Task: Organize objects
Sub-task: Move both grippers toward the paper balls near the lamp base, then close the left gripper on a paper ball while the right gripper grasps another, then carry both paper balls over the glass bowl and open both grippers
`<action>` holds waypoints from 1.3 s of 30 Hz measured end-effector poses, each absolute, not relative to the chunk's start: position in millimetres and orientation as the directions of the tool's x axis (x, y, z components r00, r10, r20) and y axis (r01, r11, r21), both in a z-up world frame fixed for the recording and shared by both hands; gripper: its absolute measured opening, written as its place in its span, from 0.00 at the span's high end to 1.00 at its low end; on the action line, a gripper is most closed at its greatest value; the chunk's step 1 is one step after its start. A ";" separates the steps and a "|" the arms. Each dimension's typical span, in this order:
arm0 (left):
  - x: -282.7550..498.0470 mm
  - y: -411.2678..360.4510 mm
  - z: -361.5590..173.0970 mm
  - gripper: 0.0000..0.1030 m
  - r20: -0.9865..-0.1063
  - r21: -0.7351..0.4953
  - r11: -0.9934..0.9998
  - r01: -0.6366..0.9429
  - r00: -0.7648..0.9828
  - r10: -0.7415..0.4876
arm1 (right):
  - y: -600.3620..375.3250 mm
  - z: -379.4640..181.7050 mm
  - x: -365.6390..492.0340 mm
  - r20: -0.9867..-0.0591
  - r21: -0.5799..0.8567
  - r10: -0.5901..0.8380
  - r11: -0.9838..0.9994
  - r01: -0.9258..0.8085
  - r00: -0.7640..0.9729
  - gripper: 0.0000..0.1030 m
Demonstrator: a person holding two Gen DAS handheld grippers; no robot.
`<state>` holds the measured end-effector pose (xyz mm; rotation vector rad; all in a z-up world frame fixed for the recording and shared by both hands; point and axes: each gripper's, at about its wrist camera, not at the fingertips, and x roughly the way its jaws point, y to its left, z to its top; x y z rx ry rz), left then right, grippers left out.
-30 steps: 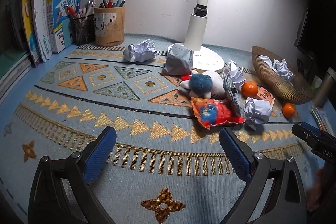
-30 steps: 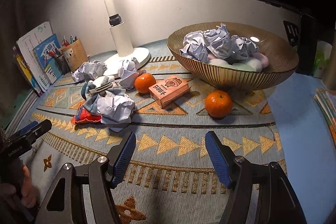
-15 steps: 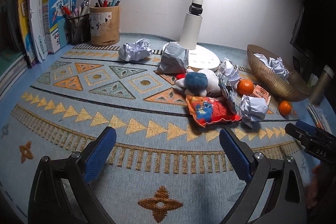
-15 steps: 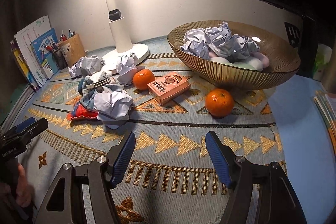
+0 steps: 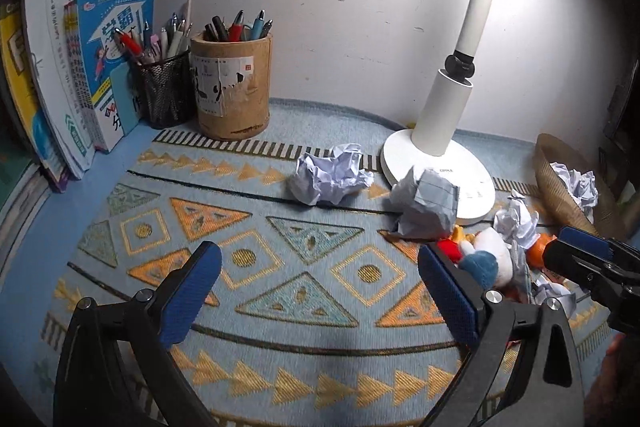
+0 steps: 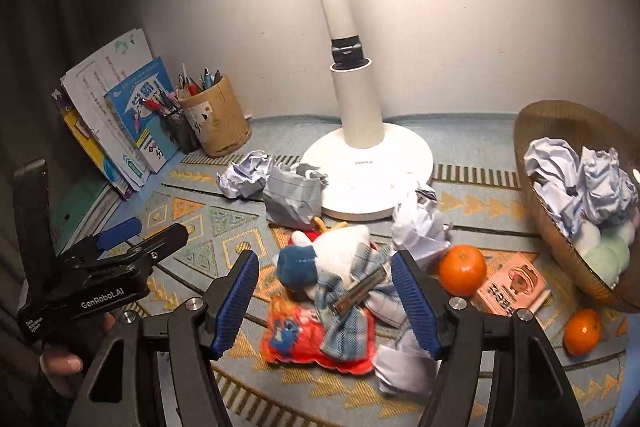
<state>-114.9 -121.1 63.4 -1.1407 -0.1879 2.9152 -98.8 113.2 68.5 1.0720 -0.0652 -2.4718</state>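
Observation:
My left gripper (image 5: 320, 291) is open and empty above the patterned mat, with two crumpled paper balls (image 5: 332, 173) (image 5: 426, 205) ahead of it by the lamp base. My right gripper (image 6: 326, 297) is open and hovers over a pile: a white and blue plush toy (image 6: 320, 259), a plaid cloth with a metal clip (image 6: 360, 293) and a red snack packet (image 6: 296, 331). More crumpled paper (image 6: 420, 223) lies beside the pile. Two oranges (image 6: 462, 269) (image 6: 582, 331) and a pink carton (image 6: 510, 287) lie to the right. The left gripper shows in the right wrist view (image 6: 120, 247).
A white desk lamp (image 6: 368, 171) stands at the back centre. A ribbed golden bowl (image 6: 560, 131) with crumpled paper stands at the right. Two pen holders (image 5: 230, 83) (image 5: 164, 95) and upright books (image 5: 80, 67) stand at the back left. A wall runs behind.
Both grippers have moved forward and left. The left now faces the pen holders and paper balls; the right has closed in over the plush toy pile. Both stay open.

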 end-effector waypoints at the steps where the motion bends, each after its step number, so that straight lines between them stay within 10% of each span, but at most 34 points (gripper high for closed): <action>1: -125.0 -125.6 61.4 0.04 -0.675 -0.108 -0.993 0.044 -0.736 0.041 | 102.7 68.7 -108.4 -0.690 0.209 -0.408 -0.903 0.375 -0.598 0.34; 17: -210.4 -112.0 26.9 0.05 -0.746 0.009 -0.997 -0.077 -0.665 0.044 | 37.8 29.3 -203.5 -0.796 0.334 -0.427 -0.901 0.278 -0.428 0.34; 20: -214.4 -111.3 22.9 0.14 -0.759 -0.003 -0.996 -0.091 -0.648 0.061 | 36.1 23.2 -210.1 -0.797 0.368 -0.447 -0.893 0.260 -0.407 0.38; 24: -216.2 -107.9 19.6 0.55 -0.769 -0.022 -0.991 -0.128 -0.632 0.099 | 31.3 24.0 -213.4 -0.804 0.354 -0.438 -0.896 0.269 -0.402 0.52; 39: -148.3 -78.6 74.4 0.63 -0.672 -0.061 -0.979 -0.193 -0.718 0.183 | 93.3 78.3 -168.2 -0.699 0.412 -0.502 -0.865 0.287 -0.509 0.61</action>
